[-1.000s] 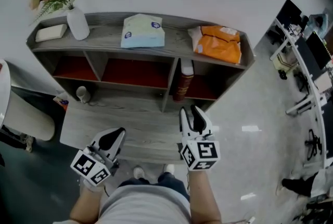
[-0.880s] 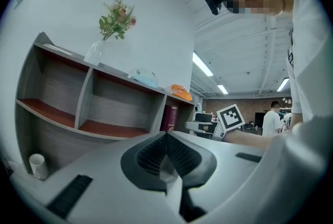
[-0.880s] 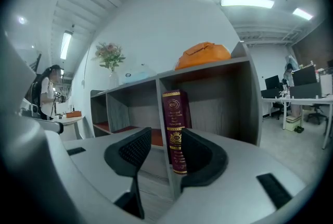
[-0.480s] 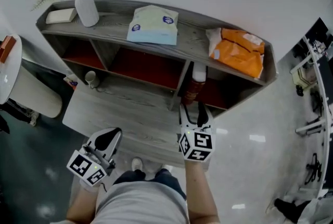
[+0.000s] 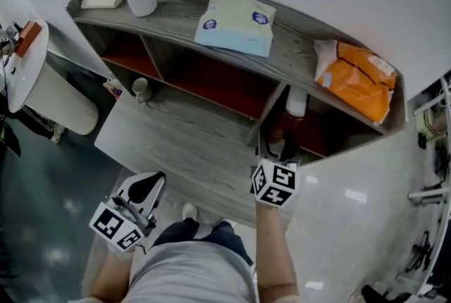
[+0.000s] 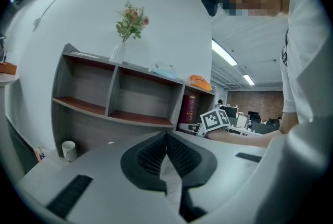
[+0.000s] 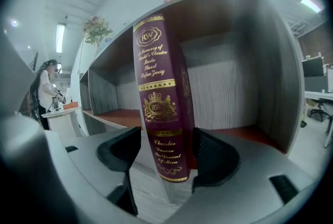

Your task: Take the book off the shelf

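the book (image 7: pixel 161 98), a dark red volume with gilt lettering, stands on end in the far-right lower compartment of the shelf (image 5: pixel 299 63), at about 3 o'clock from the middle of the head view. the right hand-held gripper (image 7: pixel 166 152) is released. its jaws have just been opening and stand wide, one on each side of the lower spine. the book is between them at 12 o'clock, with a sliver of gap on the left, and neither pad seems to press yet. the left hand-held gripper (image 6: pixel 165 140) is clenched on nothing, jaws together, low at 7 o'clock in the head view and well apart from the shelf.

the step in hand looks like the grasp. to do it well, i would go a little deeper so the pads cover the boards and not just the spine's edge. keep the jaws square to the book, then close firmly and evenly. gripped so low, the tall book may tip as it comes away. so draw it straight back toward 6 o'clock, level, clear of the compartment's wall at 3 o'clock.
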`<state>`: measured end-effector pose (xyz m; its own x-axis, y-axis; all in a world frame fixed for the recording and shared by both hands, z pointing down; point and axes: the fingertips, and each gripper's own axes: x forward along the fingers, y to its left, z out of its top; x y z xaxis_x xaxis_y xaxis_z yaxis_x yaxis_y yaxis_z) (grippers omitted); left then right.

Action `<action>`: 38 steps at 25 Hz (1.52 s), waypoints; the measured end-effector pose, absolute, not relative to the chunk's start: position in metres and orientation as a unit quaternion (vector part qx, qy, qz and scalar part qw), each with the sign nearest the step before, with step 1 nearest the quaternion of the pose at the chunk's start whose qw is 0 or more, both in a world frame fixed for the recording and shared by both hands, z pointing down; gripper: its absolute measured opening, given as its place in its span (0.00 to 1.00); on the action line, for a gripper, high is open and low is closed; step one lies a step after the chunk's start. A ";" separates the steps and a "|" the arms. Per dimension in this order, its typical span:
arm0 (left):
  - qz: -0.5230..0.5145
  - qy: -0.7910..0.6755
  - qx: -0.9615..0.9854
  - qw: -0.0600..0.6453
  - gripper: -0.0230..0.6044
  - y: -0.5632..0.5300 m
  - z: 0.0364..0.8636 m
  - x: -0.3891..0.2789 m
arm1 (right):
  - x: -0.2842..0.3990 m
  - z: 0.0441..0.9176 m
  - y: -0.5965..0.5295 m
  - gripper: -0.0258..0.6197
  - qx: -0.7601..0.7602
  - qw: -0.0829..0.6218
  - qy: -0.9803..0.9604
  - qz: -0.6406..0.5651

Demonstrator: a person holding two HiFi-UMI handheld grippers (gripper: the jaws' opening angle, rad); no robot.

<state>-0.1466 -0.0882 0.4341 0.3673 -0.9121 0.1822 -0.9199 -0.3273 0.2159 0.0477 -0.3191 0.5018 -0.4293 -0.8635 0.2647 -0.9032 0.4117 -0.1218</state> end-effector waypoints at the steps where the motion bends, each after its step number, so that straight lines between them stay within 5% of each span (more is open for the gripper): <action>1: 0.014 -0.565 0.813 0.143 0.06 -0.087 0.435 -0.147 | 0.047 0.504 -0.322 0.50 0.530 0.082 -0.835 0.124; 38: 0.008 -0.487 0.861 0.143 0.06 -0.107 0.435 -0.110 | 0.088 0.482 -0.258 0.41 0.523 0.060 -0.839 0.138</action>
<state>-0.1100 -0.1065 0.4350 0.5247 -0.8376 0.1524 -0.8420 -0.4841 0.2380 0.0883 -0.2579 0.4822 -0.4453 -0.8613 0.2448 -0.8943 0.4143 -0.1692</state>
